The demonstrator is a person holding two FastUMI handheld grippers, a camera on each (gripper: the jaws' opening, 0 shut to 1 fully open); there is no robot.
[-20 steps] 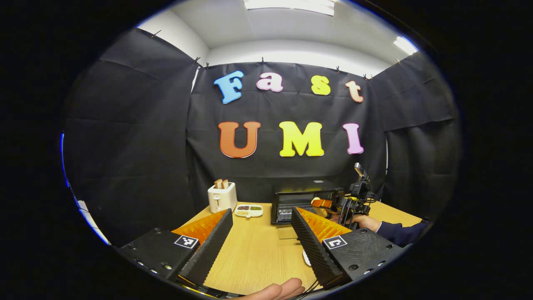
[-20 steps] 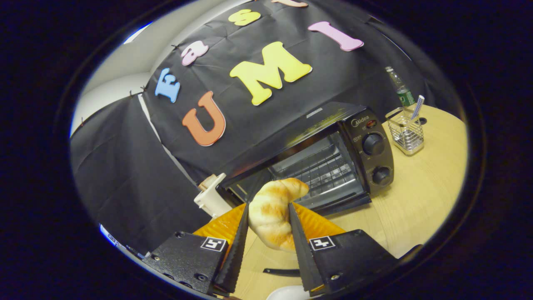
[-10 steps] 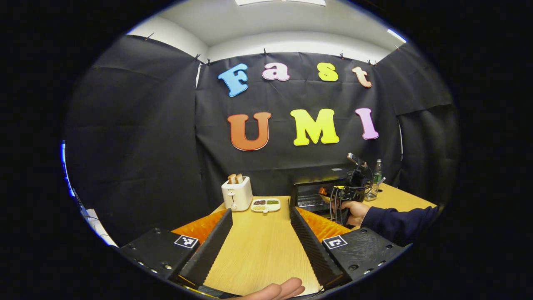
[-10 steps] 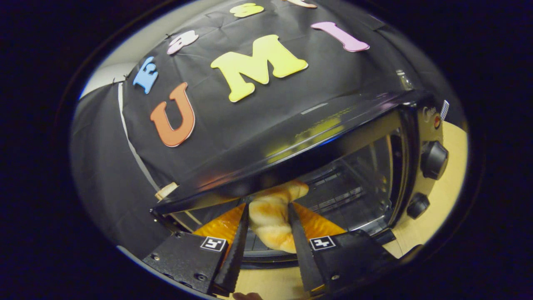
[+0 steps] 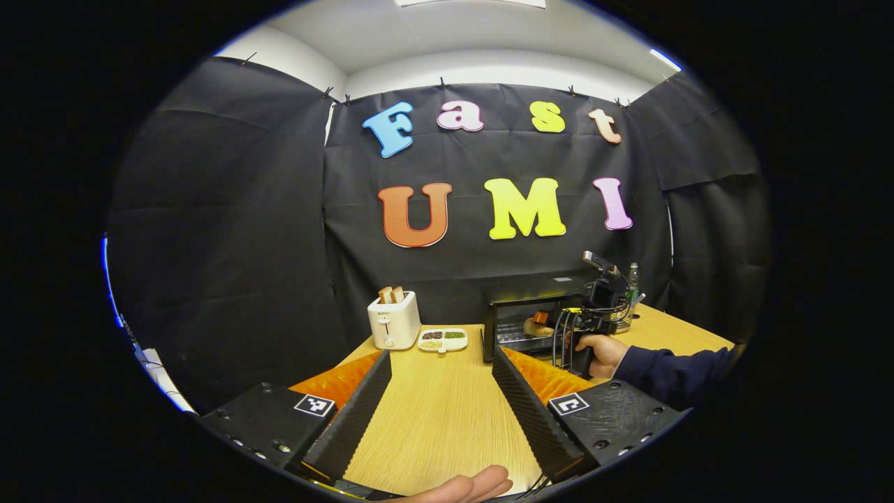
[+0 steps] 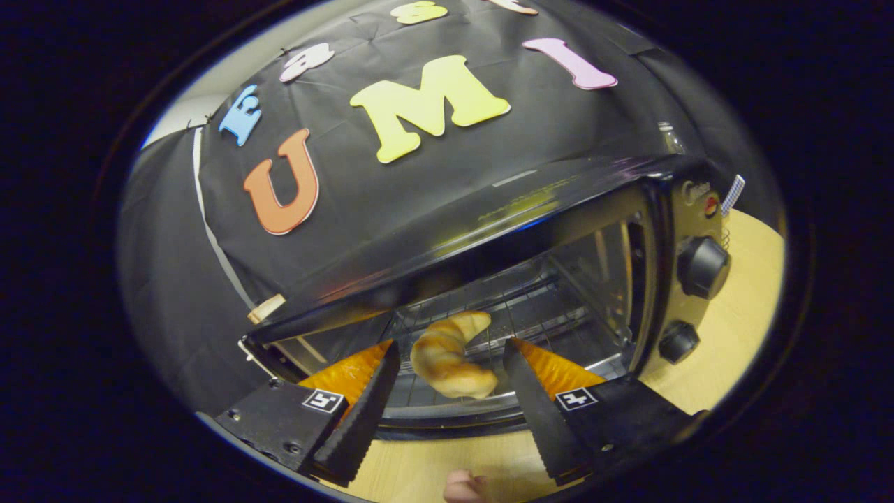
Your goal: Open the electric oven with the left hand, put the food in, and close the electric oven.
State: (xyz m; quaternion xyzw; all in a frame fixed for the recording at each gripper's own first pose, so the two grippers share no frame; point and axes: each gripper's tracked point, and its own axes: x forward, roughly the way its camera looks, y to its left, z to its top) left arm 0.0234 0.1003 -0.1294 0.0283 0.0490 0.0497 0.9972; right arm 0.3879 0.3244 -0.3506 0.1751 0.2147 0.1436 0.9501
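1. Right tool: fingers spread wide, clear of the croissant.
2. Croissant: lying on the wire rack inside the open electric oven.
3. Left tool: wide, empty, above the desk.

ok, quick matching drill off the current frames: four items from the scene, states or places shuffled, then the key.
Items:
1. croissant
2. right gripper
3. toaster
4. oven

States or places:
A. door open, rack in sight
B. holds two slices, left of the snack dish
C. lying on the rack, touched by neither finger
D. open, at the oven mouth

Pairs: 1-C, 2-D, 3-B, 4-A
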